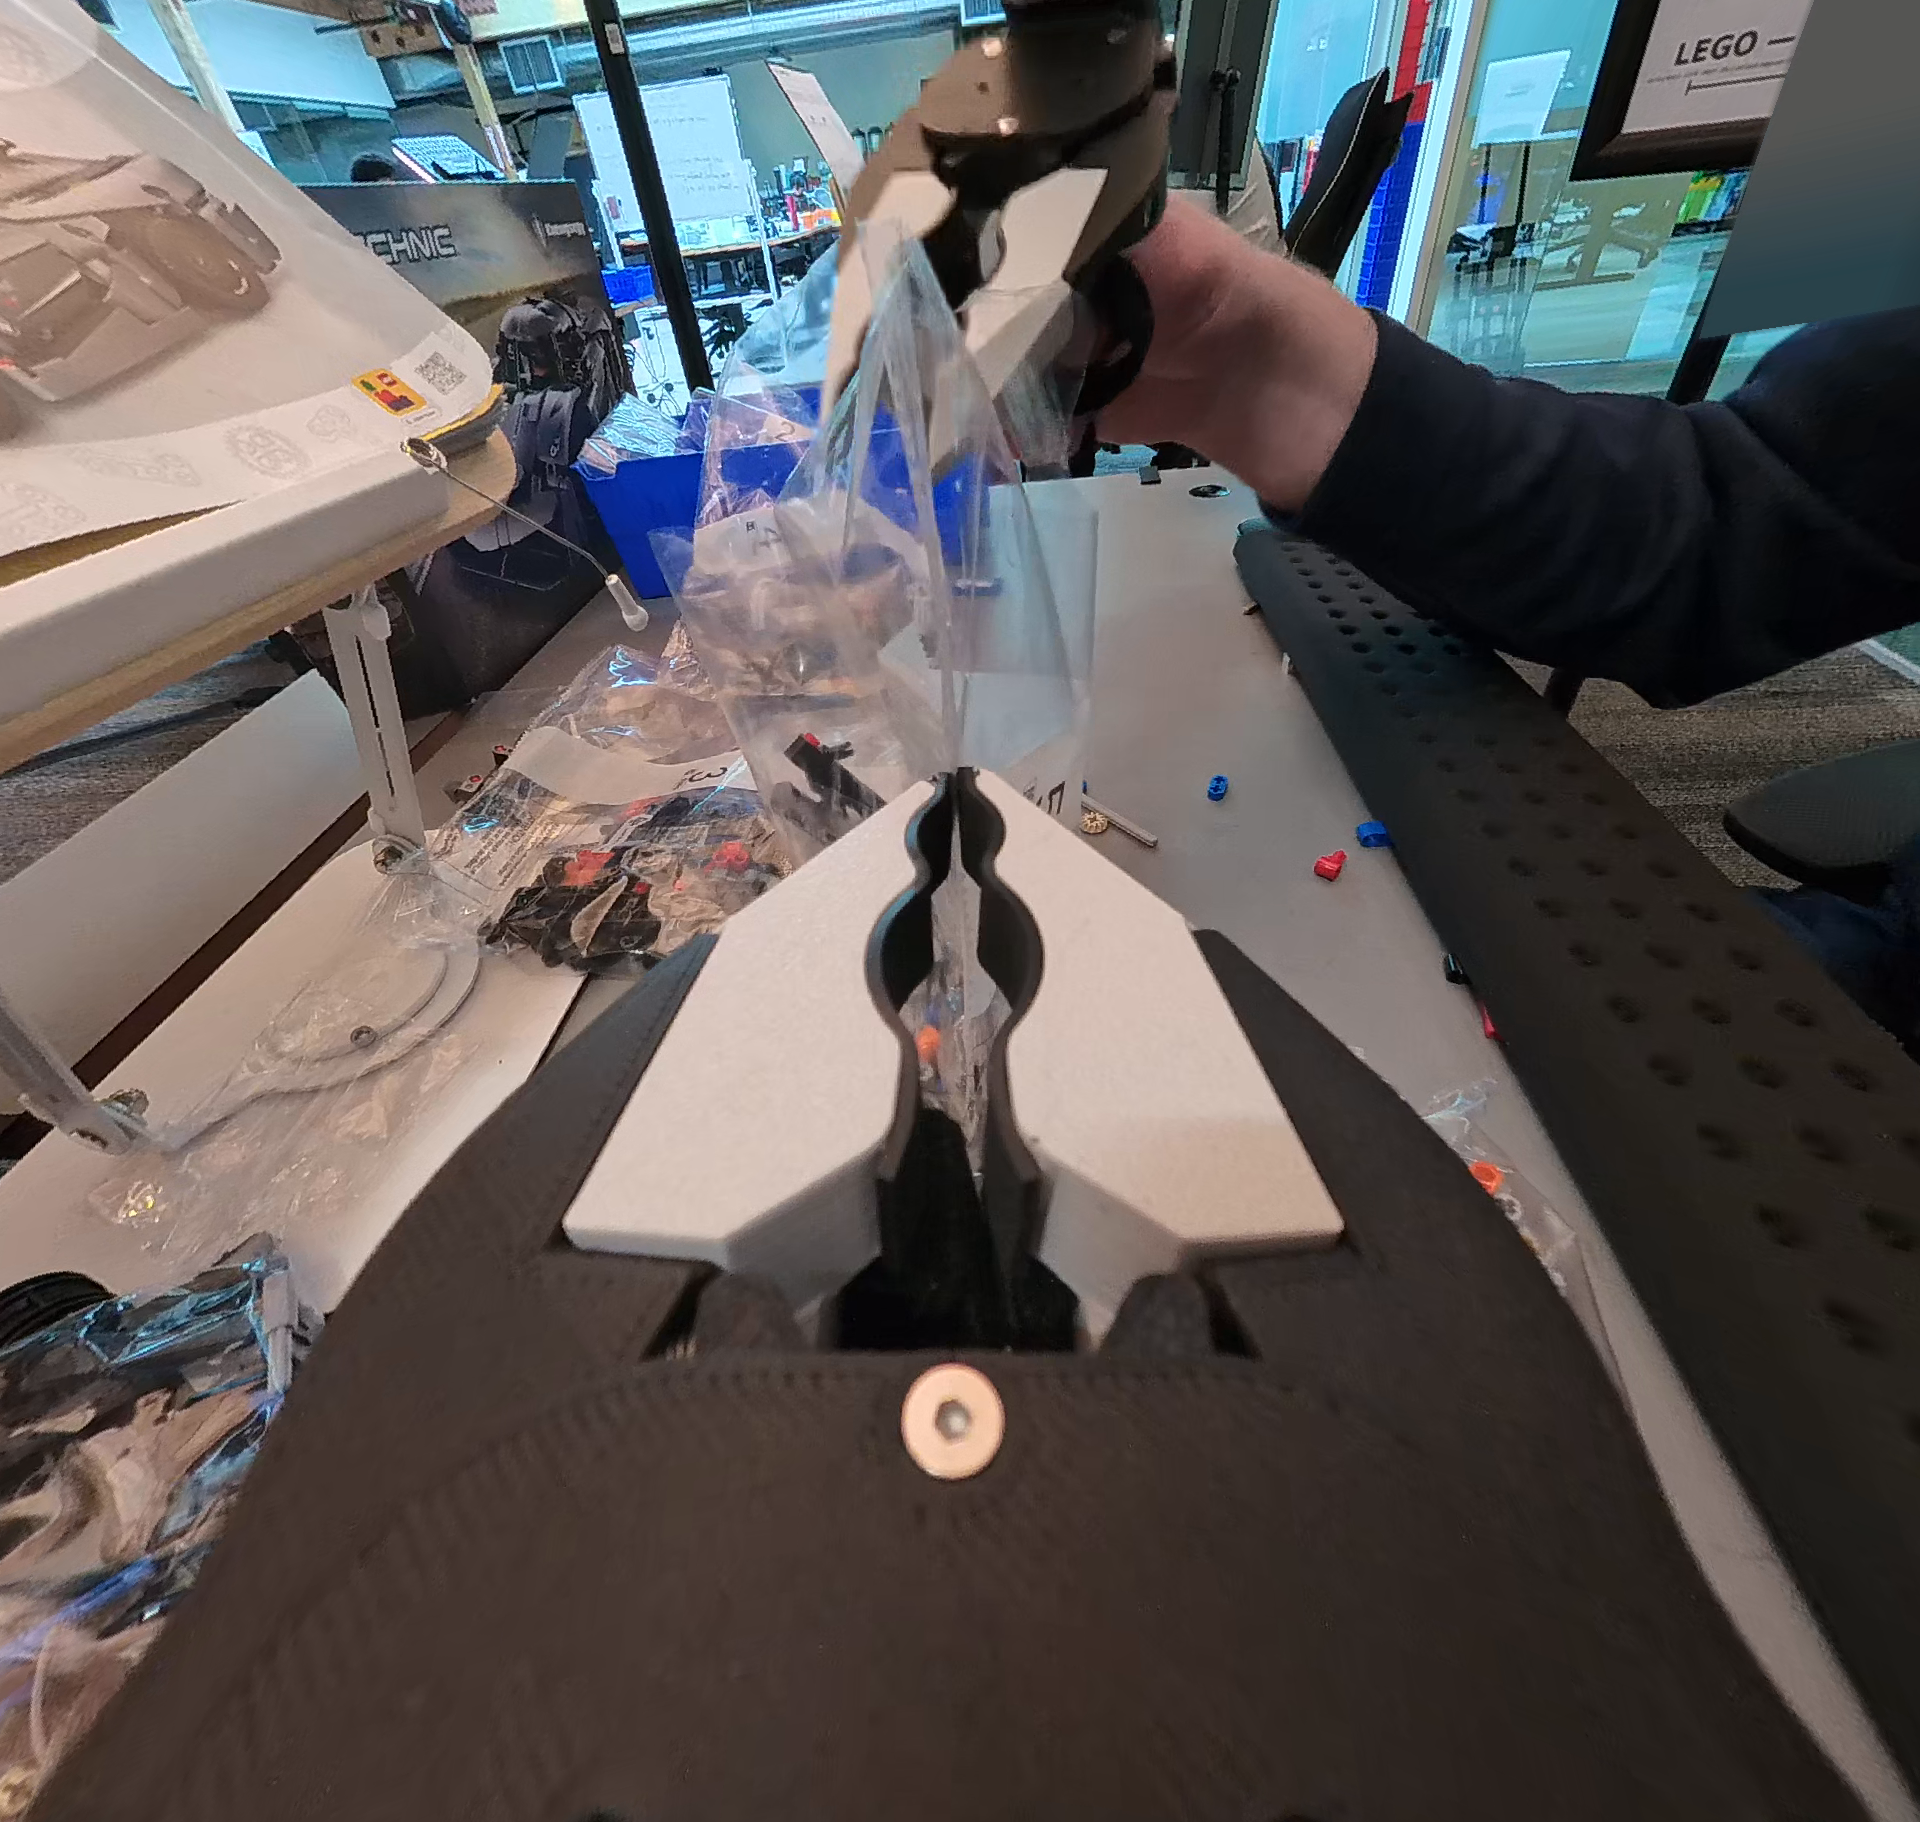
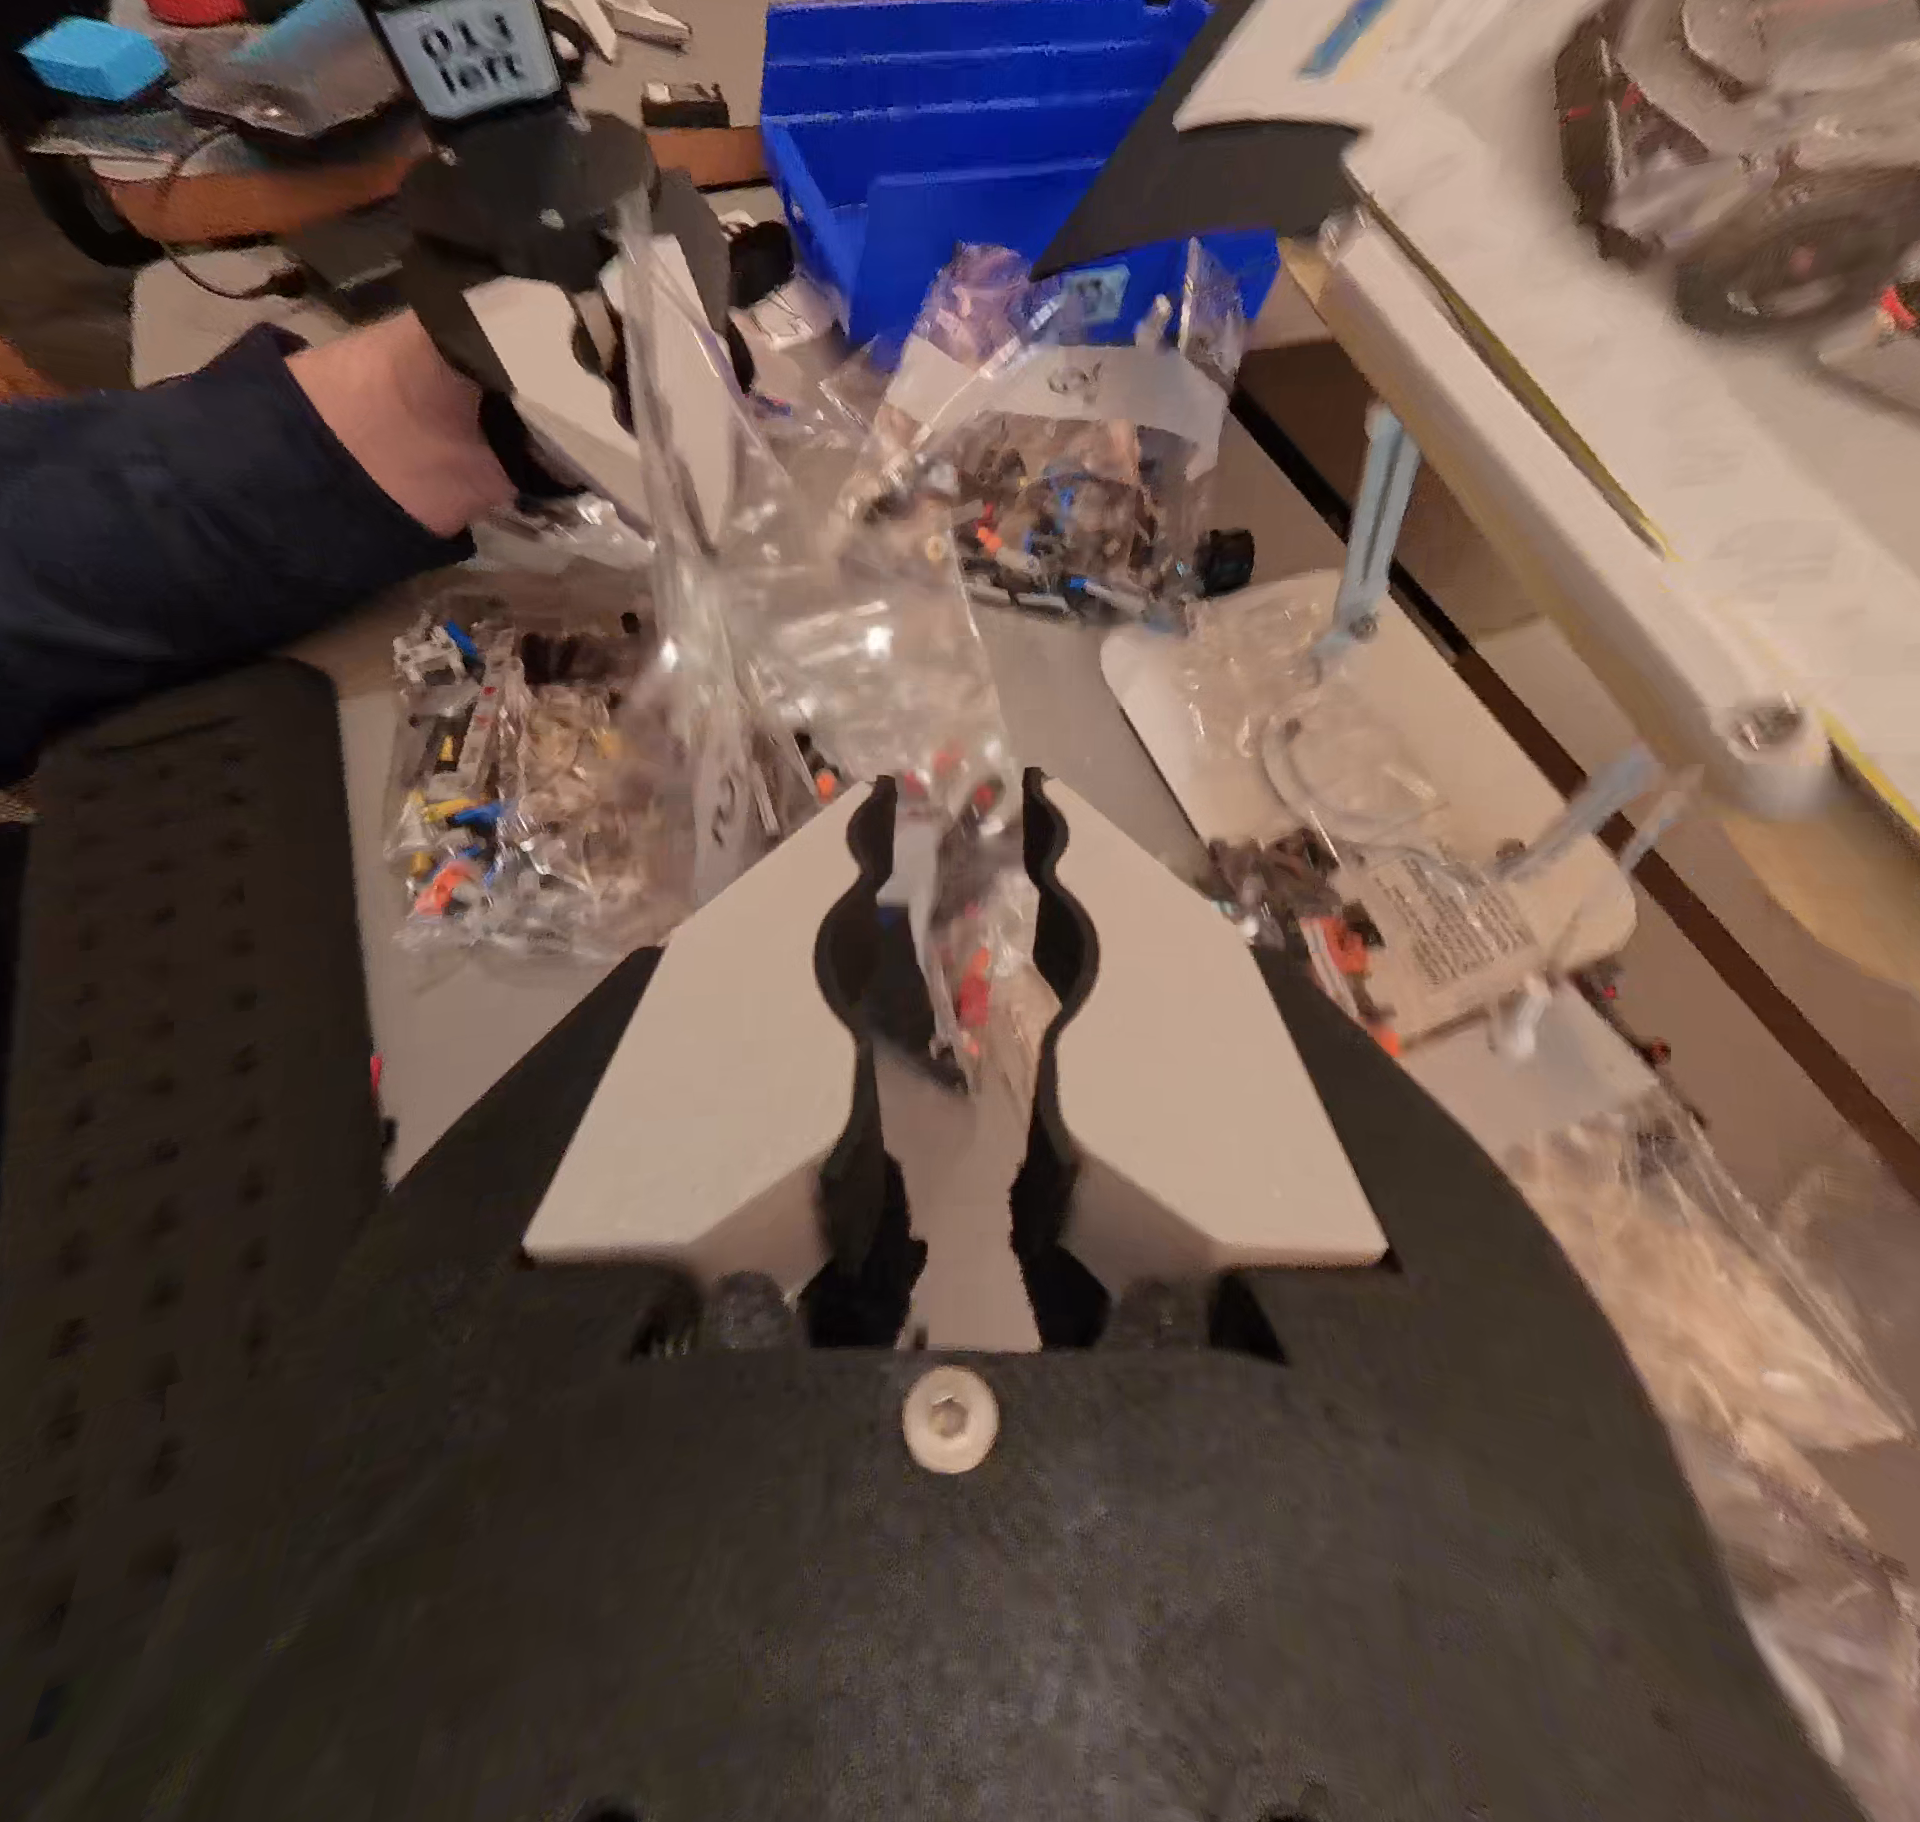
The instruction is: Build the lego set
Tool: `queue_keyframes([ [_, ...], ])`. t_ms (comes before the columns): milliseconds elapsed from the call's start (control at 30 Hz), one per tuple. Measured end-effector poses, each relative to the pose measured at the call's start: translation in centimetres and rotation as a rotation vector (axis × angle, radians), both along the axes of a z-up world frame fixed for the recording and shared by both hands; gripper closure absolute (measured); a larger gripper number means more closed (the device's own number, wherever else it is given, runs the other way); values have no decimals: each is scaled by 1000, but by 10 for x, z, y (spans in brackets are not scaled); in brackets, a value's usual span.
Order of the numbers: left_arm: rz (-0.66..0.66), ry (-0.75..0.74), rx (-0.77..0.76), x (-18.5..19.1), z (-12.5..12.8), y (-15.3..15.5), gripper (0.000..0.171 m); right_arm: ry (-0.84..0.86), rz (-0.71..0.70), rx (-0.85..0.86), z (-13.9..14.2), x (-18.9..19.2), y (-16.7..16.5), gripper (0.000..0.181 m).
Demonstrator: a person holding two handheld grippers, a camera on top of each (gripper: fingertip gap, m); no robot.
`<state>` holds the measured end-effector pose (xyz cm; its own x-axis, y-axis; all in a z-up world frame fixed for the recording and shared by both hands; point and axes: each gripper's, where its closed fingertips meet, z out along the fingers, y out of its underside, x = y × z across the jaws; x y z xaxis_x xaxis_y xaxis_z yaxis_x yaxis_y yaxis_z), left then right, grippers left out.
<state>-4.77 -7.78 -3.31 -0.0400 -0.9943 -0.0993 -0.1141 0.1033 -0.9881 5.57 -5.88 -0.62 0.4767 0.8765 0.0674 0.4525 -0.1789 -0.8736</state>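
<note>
1. The left gripper (image 1: 958, 785) is closed on the lower edge of a clear bag (image 1: 914, 546) of small parts.
2. The right gripper (image 2: 956, 796) is parted, though the bag's upper end lies between its fingers.
3. The bag is stretched between both grippers above the table (image 1: 1174, 650), its long axis running from one to the other.

Left claw (image 1: 958, 785): jaws pressed together at the tips, pinching thin clear plastic.
Right claw (image 2: 956, 796): jaws a little apart, plastic lying between them; raised high and pointing down in the left wrist view.
Right hand (image 1: 1236, 338): wrapped around the handle, dark sleeve behind it.
</note>
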Motion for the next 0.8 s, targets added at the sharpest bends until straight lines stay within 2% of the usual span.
queue_keyframes([
  [67,-2,-1,-1,1,0,0,171,-22,-46,-50,-16,24,-1,157],
  [167,-3,-1,-2,1,0,-1,171,-78,-33,-177,-53,49,-16,156],
  [300,4,0,-4,0,-1,1,171,-315,-57,-327,-124,84,-38,153],
  [400,2,-3,-9,1,-1,1,171,-398,-72,-406,-157,96,-48,154],
  [533,5,-6,-15,0,-2,3,171,-404,-48,-432,-168,90,-54,156],
  [667,6,-5,-15,0,-2,3,171,-410,-9,-426,-168,82,-57,171],
  [800,5,-2,-10,1,-2,2,171,-401,2,-433,-168,82,-61,177],
])
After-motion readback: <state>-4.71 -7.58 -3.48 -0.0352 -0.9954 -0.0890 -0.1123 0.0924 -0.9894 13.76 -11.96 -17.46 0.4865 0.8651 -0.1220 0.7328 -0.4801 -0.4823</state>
